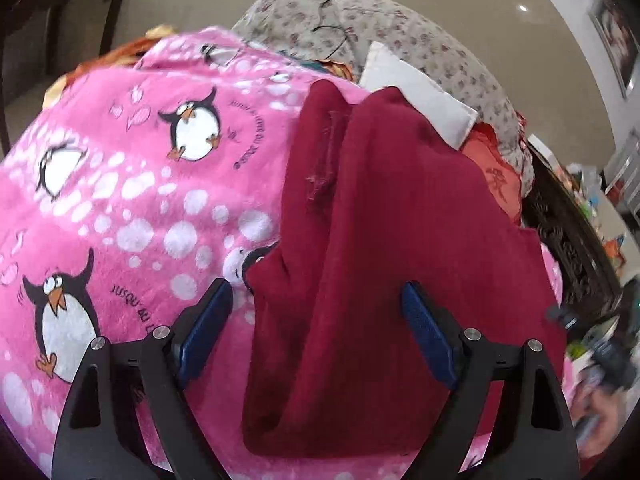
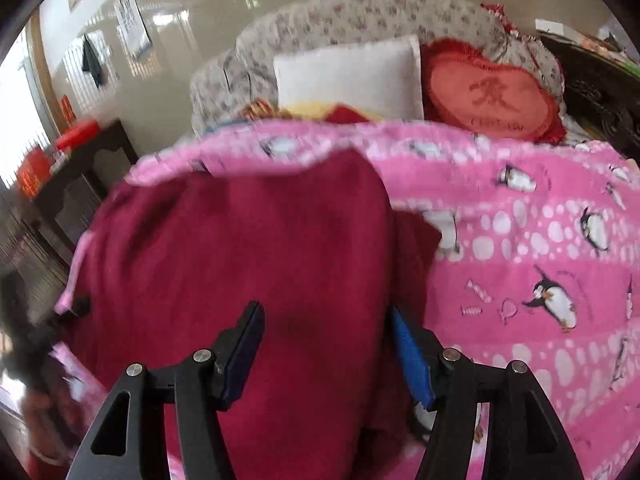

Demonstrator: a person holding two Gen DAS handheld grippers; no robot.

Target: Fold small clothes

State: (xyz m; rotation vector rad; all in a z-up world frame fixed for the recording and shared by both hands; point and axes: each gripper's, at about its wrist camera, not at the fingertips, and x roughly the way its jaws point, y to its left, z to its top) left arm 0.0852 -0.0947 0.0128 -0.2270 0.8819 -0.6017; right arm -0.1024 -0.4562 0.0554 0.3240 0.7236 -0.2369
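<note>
The left gripper has its two blue pads wide apart, with nothing pinched between them. It hangs over the near left part of a dark red cloth. The right gripper also has its pads apart, and the dark red cloth bulges up between them, but I cannot tell if the pads squeeze it. The cloth lies bunched and wrinkly on a pink penguin blanket that covers the bed. Farther off sit a white pillow and, just to its right, a red heart cushion. Behind them lies a grey flowery quilt, lumpy and soft.
</note>
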